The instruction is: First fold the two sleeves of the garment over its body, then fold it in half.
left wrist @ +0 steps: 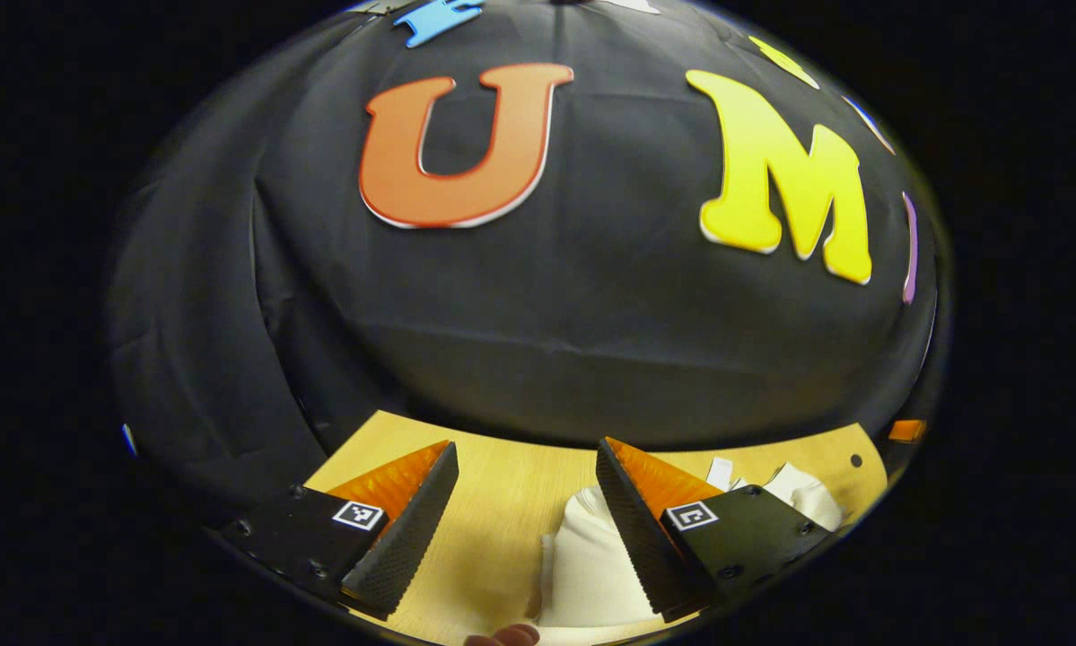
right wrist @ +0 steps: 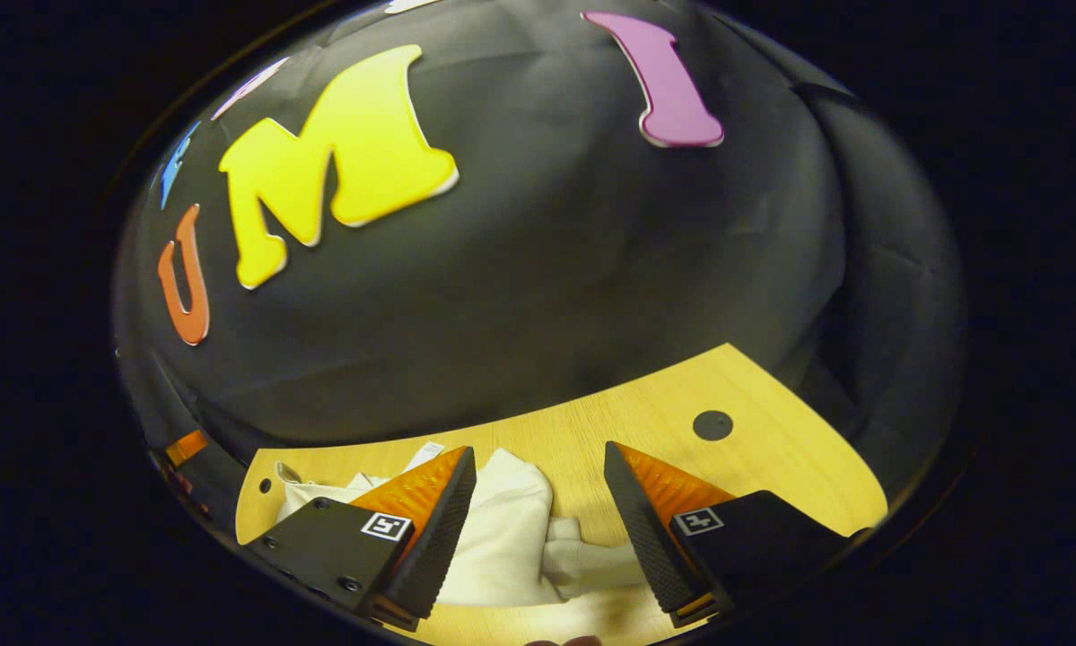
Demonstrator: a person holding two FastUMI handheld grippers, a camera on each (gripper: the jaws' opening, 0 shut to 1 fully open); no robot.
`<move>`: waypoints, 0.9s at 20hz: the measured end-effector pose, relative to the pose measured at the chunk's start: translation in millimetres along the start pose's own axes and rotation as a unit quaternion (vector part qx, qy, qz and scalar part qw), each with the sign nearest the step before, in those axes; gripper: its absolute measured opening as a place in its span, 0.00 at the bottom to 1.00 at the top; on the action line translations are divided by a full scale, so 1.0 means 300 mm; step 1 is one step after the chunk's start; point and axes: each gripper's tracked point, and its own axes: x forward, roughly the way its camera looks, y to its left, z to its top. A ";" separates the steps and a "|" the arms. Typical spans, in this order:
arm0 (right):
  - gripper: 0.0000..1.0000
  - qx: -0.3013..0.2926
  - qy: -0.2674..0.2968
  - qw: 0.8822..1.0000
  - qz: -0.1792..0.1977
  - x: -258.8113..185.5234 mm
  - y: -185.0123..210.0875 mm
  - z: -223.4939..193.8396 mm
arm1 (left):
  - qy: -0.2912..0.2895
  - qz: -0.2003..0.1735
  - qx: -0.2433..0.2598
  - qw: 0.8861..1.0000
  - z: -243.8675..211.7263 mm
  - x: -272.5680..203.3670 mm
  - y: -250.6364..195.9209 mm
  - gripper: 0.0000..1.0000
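Note:
A cream-white garment (left wrist: 591,565) lies crumpled on the wooden table (left wrist: 502,502), partly behind the right-hand finger of my left gripper (left wrist: 524,520). That gripper is open, with bare table and the garment's edge between its fingers. In the right gripper view the same garment (right wrist: 511,529) sits bunched, a sleeve end (right wrist: 591,561) reaching toward the right finger. My right gripper (right wrist: 538,520) hovers open over it, fingers on either side of the cloth without pressing it. A white label (right wrist: 425,453) shows at the garment's far edge.
The table (right wrist: 771,449) ends close behind the garment at the black cloth wall. A round dark hole (right wrist: 712,424) marks the tabletop on the right. A small orange object (left wrist: 905,431) sits at the table's far right corner. A fingertip (left wrist: 506,635) shows at the bottom edge.

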 end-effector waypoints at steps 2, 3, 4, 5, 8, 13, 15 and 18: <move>0.90 -0.013 -0.043 0.999 0.010 -0.194 0.033 0.108 | -0.038 0.003 0.002 0.999 0.123 -0.150 -0.013 0.98; 0.90 -0.025 -0.069 0.997 0.019 -0.283 0.059 0.156 | -0.051 -0.002 0.001 0.999 0.172 -0.233 -0.033 0.98; 0.90 -0.045 -0.100 0.994 0.027 -0.368 0.086 0.209 | -0.071 -0.013 -0.002 0.997 0.224 -0.332 -0.064 0.97; 0.90 -0.068 -0.131 0.989 0.032 -0.439 0.104 0.251 | -0.086 -0.018 0.003 0.996 0.273 -0.416 -0.086 0.98; 0.92 -0.112 -0.177 0.976 0.063 -0.645 0.218 0.292 | -0.134 -0.031 0.011 0.990 0.366 -0.668 -0.152 0.97; 0.96 -0.138 -0.205 0.964 0.094 -0.885 0.320 0.241 | -0.161 -0.057 0.022 0.985 0.334 -0.916 -0.274 0.97; 0.96 -0.138 -0.204 0.964 0.097 -0.915 0.322 0.195 | -0.164 -0.070 0.023 0.984 0.285 -0.974 -0.339 1.00; 0.96 -0.110 -0.192 0.970 0.098 -0.968 0.317 0.149 | -0.181 -0.066 0.045 0.980 0.247 -1.053 -0.388 0.97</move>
